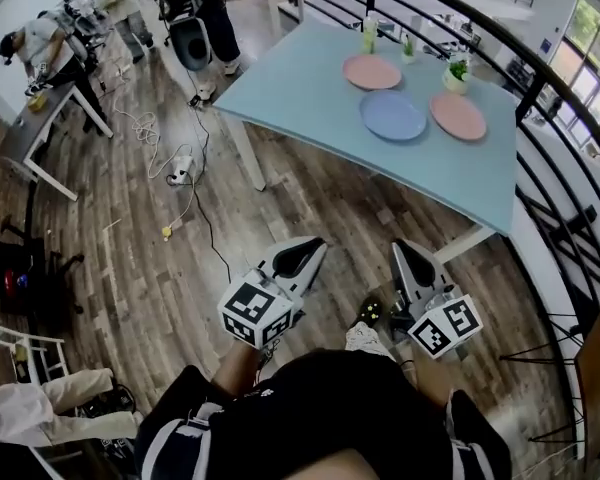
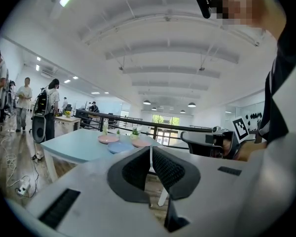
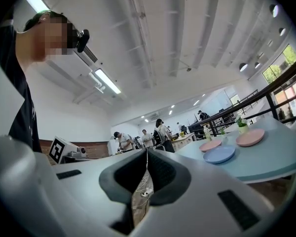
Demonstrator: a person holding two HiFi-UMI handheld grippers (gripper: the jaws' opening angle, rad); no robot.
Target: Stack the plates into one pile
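Plates sit apart on the pale blue table (image 1: 300, 98): pink plate (image 1: 372, 71), blue plate (image 1: 392, 114), salmon plate (image 1: 457, 115). My left gripper (image 1: 308, 251) and right gripper (image 1: 408, 256) hang well short, jaws pressed together, empty. I should step closer, then spread one pair at a rim.
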